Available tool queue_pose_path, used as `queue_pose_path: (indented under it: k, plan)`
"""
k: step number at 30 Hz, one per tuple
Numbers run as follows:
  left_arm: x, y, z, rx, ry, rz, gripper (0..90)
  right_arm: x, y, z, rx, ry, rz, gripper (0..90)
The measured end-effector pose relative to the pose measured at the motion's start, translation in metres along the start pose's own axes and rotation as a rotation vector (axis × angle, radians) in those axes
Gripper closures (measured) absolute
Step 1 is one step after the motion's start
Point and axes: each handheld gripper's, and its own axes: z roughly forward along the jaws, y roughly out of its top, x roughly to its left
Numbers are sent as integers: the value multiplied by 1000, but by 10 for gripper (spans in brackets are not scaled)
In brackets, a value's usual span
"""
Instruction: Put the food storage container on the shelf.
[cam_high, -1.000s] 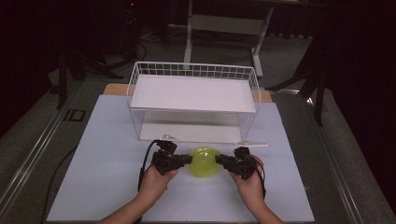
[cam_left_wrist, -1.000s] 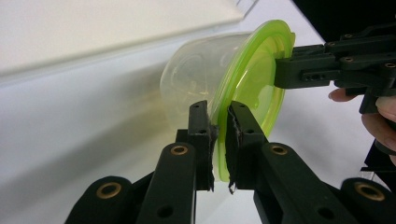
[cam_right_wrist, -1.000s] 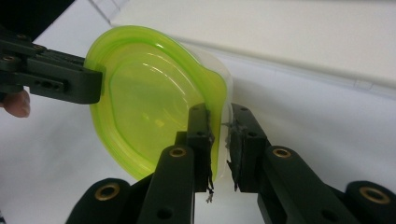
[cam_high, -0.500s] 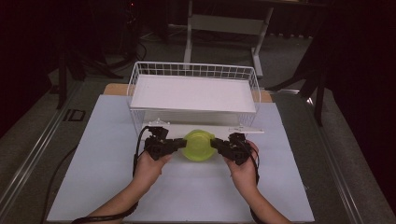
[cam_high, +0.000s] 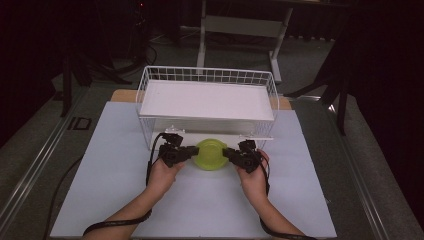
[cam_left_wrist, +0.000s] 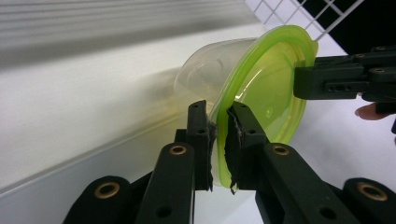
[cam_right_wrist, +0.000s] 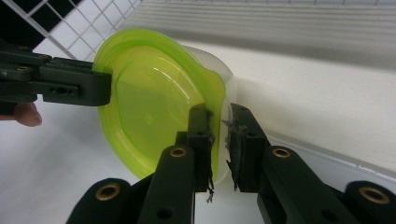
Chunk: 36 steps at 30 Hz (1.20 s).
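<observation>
While each tool (cam_high: 191, 152) (cam_high: 229, 152) clamps the green-lidded container's (cam_high: 211, 154) rim, white table (cam_high: 115, 175) meets dark room.

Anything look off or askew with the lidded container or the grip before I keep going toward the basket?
Nothing stands out. The left gripper and right gripper each clamp the rim of the green-lidded container from opposite sides. The lid looks seated, nothing spilled. The wire basket stands square.

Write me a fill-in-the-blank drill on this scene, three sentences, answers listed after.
1. The lid of the container is coloured ____.
2. The left gripper and the right gripper each pinch the container's ____.
3. Behind the container stands a white wire ____.

Missing words: green; rim; basket
</observation>
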Motion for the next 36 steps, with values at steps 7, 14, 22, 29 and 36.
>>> queue_pose_path:
  k: [7, 14, 22, 29, 36]
  plan:
    - [6, 5, 6, -31, -12, -16, 809, -5, 5, 7, -9, -20, 0, 800]
    - [11, 10, 11, -75, -7, -3, 797, -9, 9, 10, -36, -17, 31, 794]
    - [19, 10, 16, -147, -37, -15, 783, -8, 11, 14, -93, -26, 19, 774]
    - [18, 10, 22, -205, 14, 63, 743, -9, 10, 18, -139, -80, -11, 746]
    - [15, 9, 30, -243, 125, 142, 630, -5, 12, 25, -155, -156, -105, 676]
